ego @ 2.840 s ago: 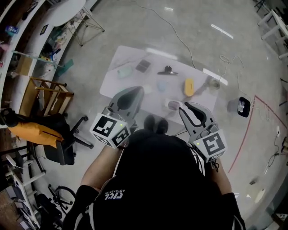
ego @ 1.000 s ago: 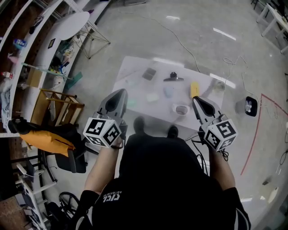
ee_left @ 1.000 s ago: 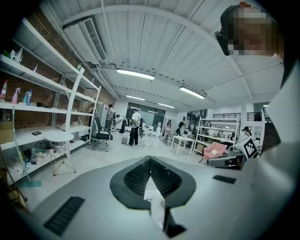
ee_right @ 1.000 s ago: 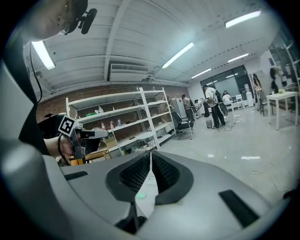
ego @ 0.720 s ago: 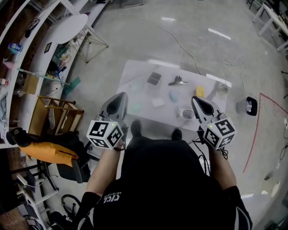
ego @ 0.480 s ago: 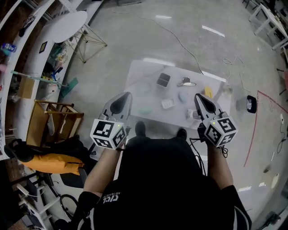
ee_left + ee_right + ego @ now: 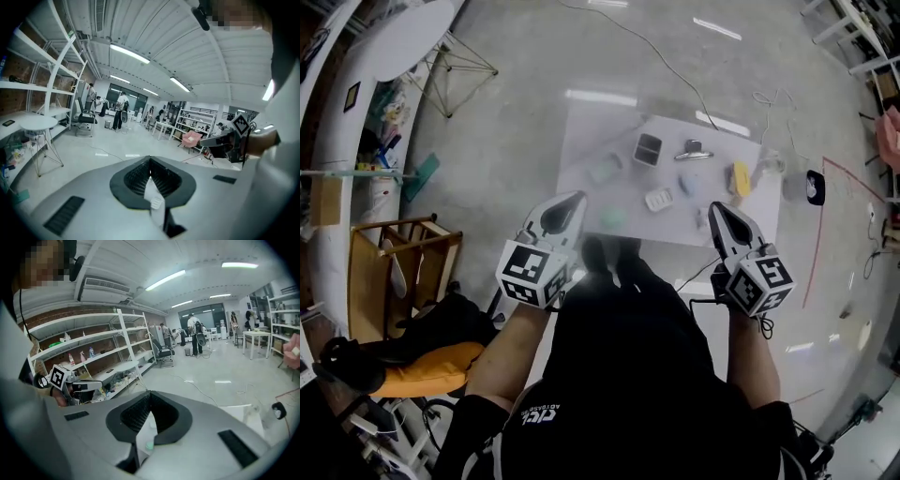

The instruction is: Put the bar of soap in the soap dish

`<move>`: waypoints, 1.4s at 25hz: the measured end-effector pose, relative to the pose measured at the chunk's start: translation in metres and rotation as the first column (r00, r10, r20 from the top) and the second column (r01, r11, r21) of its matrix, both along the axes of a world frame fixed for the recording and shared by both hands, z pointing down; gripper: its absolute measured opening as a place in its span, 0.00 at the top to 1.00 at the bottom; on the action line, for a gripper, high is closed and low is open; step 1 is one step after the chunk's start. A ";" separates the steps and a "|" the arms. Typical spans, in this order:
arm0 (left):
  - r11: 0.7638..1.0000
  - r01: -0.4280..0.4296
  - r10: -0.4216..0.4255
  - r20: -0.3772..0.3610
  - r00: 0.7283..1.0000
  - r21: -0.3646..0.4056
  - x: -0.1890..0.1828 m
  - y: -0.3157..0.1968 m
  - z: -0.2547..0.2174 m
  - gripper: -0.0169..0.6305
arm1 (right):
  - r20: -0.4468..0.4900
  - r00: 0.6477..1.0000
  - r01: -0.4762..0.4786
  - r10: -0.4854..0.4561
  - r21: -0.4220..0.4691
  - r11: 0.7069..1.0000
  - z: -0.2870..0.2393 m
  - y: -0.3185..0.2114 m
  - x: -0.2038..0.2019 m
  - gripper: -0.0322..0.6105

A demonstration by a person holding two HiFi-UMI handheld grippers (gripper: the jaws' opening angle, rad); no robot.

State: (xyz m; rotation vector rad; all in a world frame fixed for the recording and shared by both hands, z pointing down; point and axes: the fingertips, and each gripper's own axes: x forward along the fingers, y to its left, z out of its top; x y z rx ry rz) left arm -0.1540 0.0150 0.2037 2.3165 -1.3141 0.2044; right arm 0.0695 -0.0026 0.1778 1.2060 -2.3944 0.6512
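From the head view, a white table (image 7: pixel 581 141) carries several small things. Among them are a small white ribbed block (image 7: pixel 659 199), a pale green piece (image 7: pixel 612 217), a light blue piece (image 7: pixel 685 184) and a yellow piece (image 7: pixel 740 178). At this distance I cannot tell which is the soap and which the dish. My left gripper (image 7: pixel 575 198) hangs over the table's near left edge, jaws together and empty. My right gripper (image 7: pixel 715 207) is at the near right edge, also shut and empty, and covers a small pale thing behind it.
A dark square box (image 7: pixel 648 148), a metal clip (image 7: pixel 694 150) and a clear cup (image 7: pixel 772 164) stand at the back of the table. A chair with an orange cloth (image 7: pixel 422 366) is at the left. Shelves and a round white table (image 7: pixel 398 37) line the left wall. A cable (image 7: pixel 675 66) runs across the floor.
The person has stepped up to the table, which now lies straight ahead. Both grippers have come forward and down to its near edge, jaws still together.
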 end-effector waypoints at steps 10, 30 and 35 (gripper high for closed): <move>0.995 -0.046 0.047 0.011 0.999 -0.088 0.007 -0.026 0.066 0.96 | -0.006 1.000 -0.004 0.003 -0.097 0.995 0.085 -0.015 -0.010 0.92; 0.957 0.052 -0.062 -0.027 0.998 -0.287 -0.006 -0.003 0.298 0.96 | -0.174 0.822 0.488 -0.543 -0.278 0.827 0.382 0.016 -0.098 0.92; 0.935 0.081 -0.101 -0.042 0.994 -0.344 -0.006 0.011 0.339 0.96 | -0.286 0.690 0.596 -0.665 -0.297 0.746 0.433 0.029 -0.105 0.92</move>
